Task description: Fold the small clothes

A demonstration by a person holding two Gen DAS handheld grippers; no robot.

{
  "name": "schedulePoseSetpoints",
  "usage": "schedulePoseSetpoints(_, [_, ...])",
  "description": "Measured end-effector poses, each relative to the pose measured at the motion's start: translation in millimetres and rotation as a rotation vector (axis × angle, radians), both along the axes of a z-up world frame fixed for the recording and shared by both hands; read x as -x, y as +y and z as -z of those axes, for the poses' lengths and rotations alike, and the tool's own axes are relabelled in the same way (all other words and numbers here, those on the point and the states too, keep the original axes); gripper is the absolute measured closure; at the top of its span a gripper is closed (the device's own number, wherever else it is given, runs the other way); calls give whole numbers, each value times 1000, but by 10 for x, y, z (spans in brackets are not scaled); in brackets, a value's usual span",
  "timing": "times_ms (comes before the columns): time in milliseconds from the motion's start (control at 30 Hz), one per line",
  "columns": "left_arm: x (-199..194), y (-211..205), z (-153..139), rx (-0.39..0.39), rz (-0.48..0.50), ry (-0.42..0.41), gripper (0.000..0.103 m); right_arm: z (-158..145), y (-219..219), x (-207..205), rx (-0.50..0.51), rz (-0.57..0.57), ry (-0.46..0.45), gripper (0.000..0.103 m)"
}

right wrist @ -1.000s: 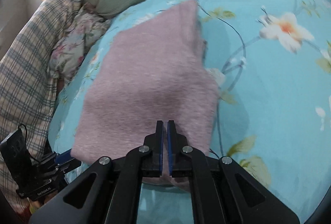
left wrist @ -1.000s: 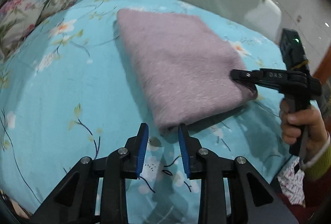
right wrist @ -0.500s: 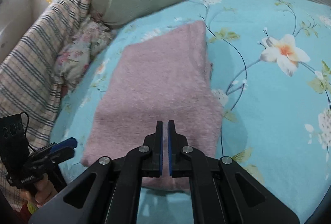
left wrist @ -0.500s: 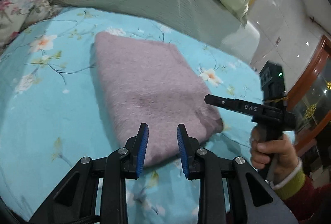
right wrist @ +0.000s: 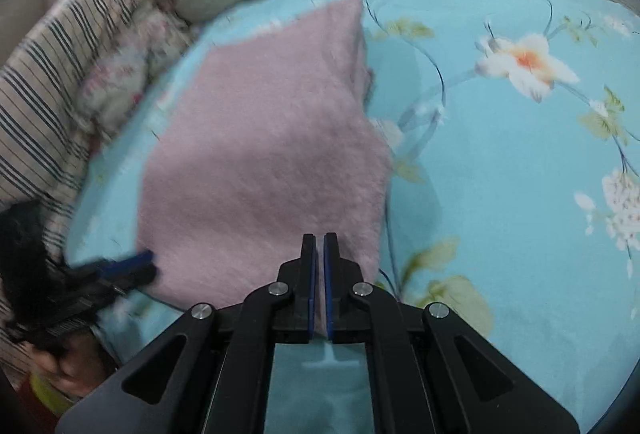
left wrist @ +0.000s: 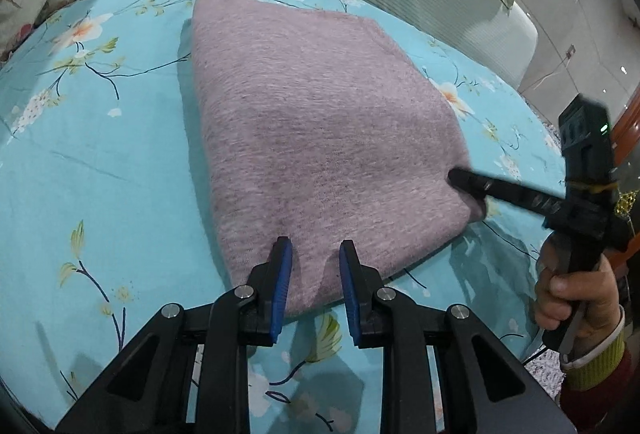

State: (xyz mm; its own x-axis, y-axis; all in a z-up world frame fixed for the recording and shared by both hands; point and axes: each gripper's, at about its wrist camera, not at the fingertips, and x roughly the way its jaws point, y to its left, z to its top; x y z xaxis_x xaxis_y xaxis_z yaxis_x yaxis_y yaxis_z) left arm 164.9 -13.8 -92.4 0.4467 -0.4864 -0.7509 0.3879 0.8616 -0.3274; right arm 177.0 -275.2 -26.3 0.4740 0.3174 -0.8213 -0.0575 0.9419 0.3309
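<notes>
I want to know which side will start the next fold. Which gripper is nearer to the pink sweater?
Neither clearly: both are at it. The left gripper is open, straddling the pink sweater's near edge. The right gripper is shut at its right corner; whether it pinches fabric, I cannot tell.

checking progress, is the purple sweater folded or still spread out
Folded. The purple sweater lies as a compact, thick rectangle on the floral sheet, with stacked layers at its edge and no sleeves sticking out.

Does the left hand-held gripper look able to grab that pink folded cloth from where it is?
Probably yes: the left hand-held gripper is open, its blue pads straddling the near edge of the pink folded cloth, with nothing between.
</notes>
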Motion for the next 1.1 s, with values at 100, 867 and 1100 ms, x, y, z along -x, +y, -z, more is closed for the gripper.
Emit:
schedulePoseSetpoints(100, [11,14,8,1,4,-1,79,-115,-10,-12,-23,8,1,98])
schedulePoseSetpoints(867, [-101,127,-56,29,2,37,80,-183,-225,-1059,-83,155,-52,79])
schedulePoseSetpoints(1100, [-28,150,-291,10,-20,-32,80,-724,-147,-485,-72,84,-190,78])
